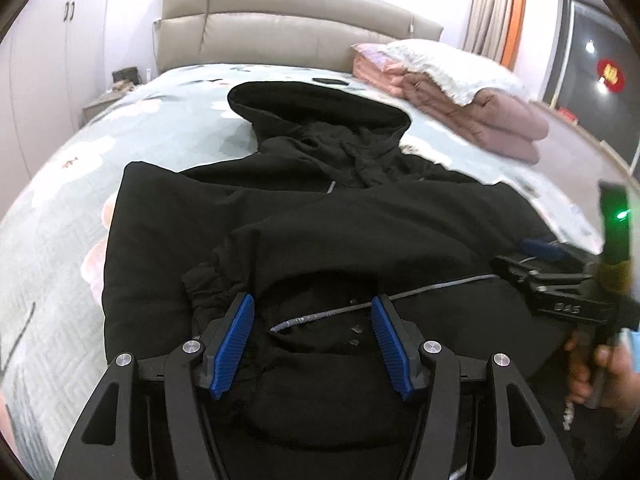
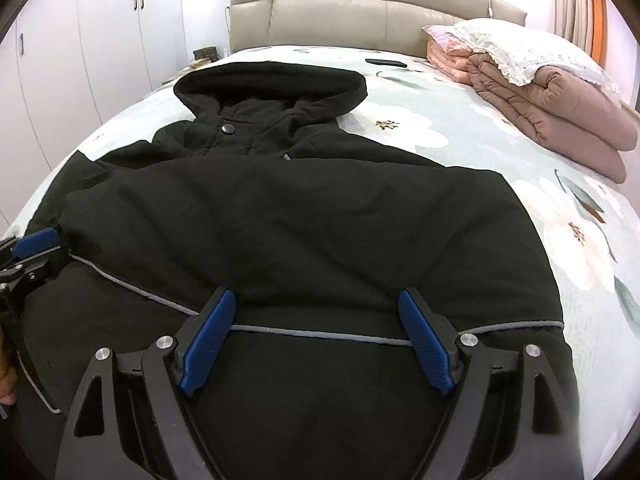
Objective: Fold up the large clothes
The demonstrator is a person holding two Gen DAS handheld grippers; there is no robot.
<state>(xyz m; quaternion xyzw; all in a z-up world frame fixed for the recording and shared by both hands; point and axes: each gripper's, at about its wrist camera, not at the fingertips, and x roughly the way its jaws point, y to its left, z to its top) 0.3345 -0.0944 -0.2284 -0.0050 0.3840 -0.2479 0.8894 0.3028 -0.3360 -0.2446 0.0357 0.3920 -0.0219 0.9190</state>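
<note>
A large black hooded coat (image 1: 320,216) lies on the bed, hood towards the headboard, sleeves folded in over the body; it also fills the right wrist view (image 2: 304,216). A grey reflective strip (image 2: 320,334) runs across its lower part. My left gripper (image 1: 312,308) is open, its blue pads just above the coat's lower left part near a gathered cuff (image 1: 208,284). My right gripper (image 2: 316,300) is open over the strip on the coat's lower right part; it also shows at the right edge of the left wrist view (image 1: 532,264).
The bed has a floral quilt (image 2: 460,128) and a beige headboard (image 2: 360,4). A folded pink duvet (image 2: 552,112) with a white pillow (image 2: 532,48) lies at the right. A dark phone (image 2: 386,63) lies near the headboard. White wardrobes (image 2: 100,32) stand at the left.
</note>
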